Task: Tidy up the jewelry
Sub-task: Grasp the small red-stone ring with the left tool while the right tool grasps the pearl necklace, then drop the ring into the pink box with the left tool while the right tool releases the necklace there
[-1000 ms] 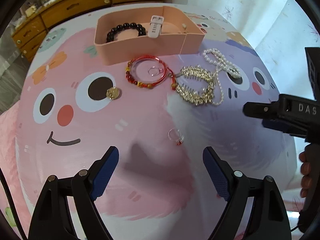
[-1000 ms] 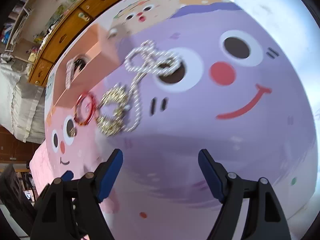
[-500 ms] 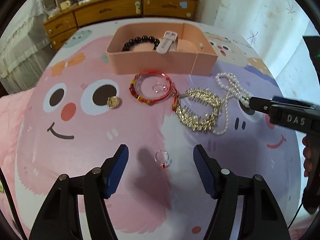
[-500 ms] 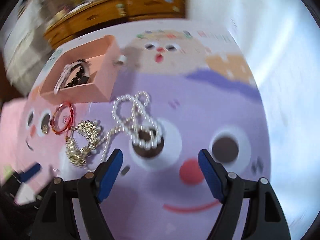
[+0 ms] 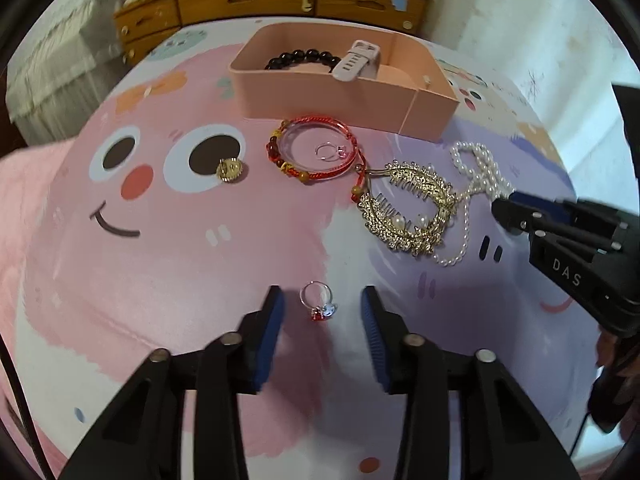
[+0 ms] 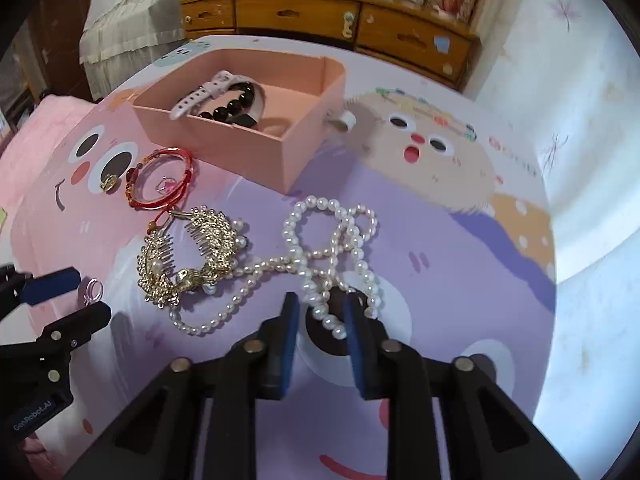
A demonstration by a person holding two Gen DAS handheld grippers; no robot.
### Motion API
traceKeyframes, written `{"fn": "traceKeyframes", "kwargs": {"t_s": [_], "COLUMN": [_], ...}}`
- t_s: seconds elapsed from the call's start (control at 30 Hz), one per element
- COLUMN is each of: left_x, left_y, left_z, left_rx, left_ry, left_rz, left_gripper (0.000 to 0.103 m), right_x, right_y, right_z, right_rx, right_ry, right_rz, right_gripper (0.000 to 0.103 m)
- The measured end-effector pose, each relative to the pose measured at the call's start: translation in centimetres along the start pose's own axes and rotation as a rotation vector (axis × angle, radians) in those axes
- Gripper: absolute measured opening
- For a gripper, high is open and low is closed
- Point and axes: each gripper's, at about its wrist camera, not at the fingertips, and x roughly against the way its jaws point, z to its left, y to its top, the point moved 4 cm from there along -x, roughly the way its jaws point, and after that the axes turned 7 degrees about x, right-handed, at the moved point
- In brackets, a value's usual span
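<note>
A small silver ring [image 5: 318,305] with a red stone and a clear one lies flat on the cartoon-printed cover [image 5: 160,240], its stones turned toward the camera and its hoop away. It sits between the two blue-padded fingers of the left gripper [image 5: 322,312], which is part-open around it, the pads apart from the metal.

Further right, the pearl necklace [image 6: 320,256] lies in loose loops, its long axis running from the gold comb toward the near edge. One beaded end runs between the fingers of the right gripper [image 6: 322,318]; the jaws stand narrowly apart, and whether the pads touch the pearls cannot be told.

The gold hair comb [image 5: 408,210] is a curved, leaf-shaped piece crusted with small stones and a few pearls, its teeth pointing inward. Touching its upper end is the red cord bracelet [image 5: 316,150] with amber and dark red beads; a thin ring with a pink stone [image 5: 330,151] lies inside its circle. A small round gold piece [image 5: 229,169] rests on a printed eye; its detail is too fine to read.

Behind stands the pink box [image 5: 340,94], smooth-walled, holding a black bead bracelet [image 5: 300,58] and a pale watch strap [image 5: 356,65], both partly hidden by the near wall. A wooden chest of drawers [image 6: 320,16] is beyond.
</note>
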Motion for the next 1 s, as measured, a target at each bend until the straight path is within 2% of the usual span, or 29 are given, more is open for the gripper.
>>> {"fn": "traceKeyframes", "kwargs": {"t_s": [0.07, 0.2, 0.4, 0.6, 0.73, 1.0], "left_x": [-0.1, -0.1, 0.0, 0.6, 1.7, 4.5], "left_y": [0.0, -0.1, -0.2, 0.1, 1.0, 4.6], "left_z": [0.0, -0.2, 0.3, 0.9, 1.4, 2.5], "left_rx": [0.001, -0.021, -0.025, -0.043, -0.044, -0.04], "left_ry": [-0.001, 0.022, 0.009, 0.029, 0.039, 0.028], "left_rz": [-0.006, -0.025, -0.029, -0.06, -0.088, -0.132], "left_gripper": [0.023, 0.014, 0.014, 0.013, 0.013, 0.013], "right_x": [-0.3, -0.4, -0.4, 1.3, 2.8, 6.9], "right_y": [0.0, 0.1, 0.2, 0.7, 1.4, 5.2], "right_z": [-0.1, 0.0, -0.9, -0.8, -1.0, -2.0], "right_rx": [-0.021, -0.022, -0.155, -0.183, -0.209, -0.237], "right_ry": [0.033, 0.039, 0.126, 0.161, 0.192, 0.211], "right_rz": [0.009, 0.019, 0.042, 0.007, -0.032, -0.171], "right_gripper": [0.012, 0.01, 0.009, 0.009, 0.007, 0.007]}}
